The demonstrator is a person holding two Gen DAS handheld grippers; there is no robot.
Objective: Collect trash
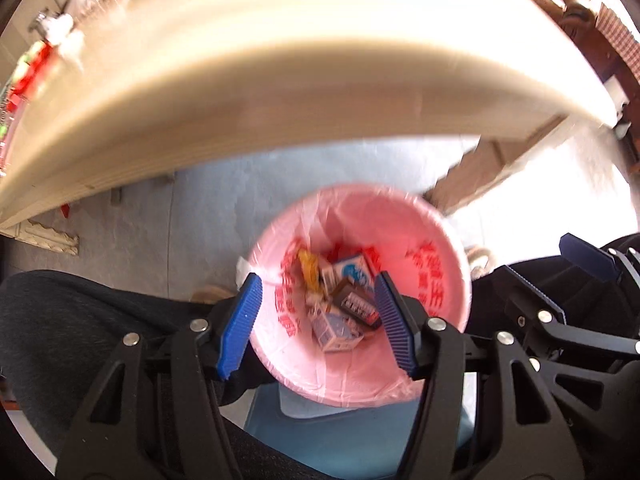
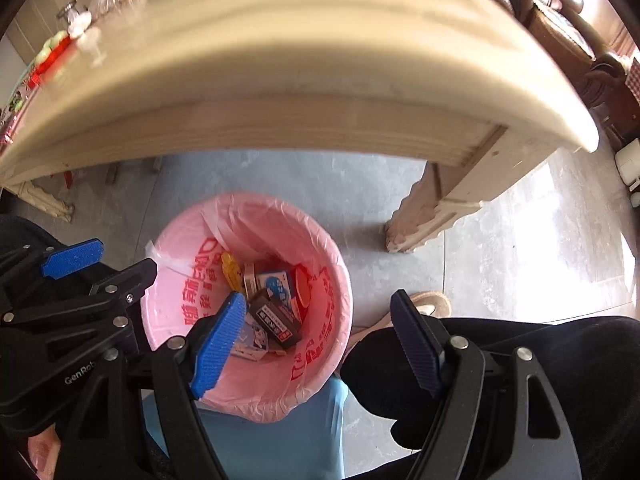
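Judging from both wrist views, the main risk is a gripper clipping the table (image 2: 304,92) edge in the upper frame, or snagging the pink liner and tipping the bin (image 2: 332,272). Left gripper (image 1: 318,320) and right gripper (image 2: 320,340) stand apart, empty, touching nothing. Boxes (image 2: 274,316) lie inside the bin, lower centre.

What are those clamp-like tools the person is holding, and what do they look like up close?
Two matching hand-held grippers. The left gripper and the right gripper each have a black frame of angular struts joined by round silver rivets, ending in two flat blue ribbed pads. White lettering reading "GenRob" marks one frame. No cables show. The person wears dark trousers.
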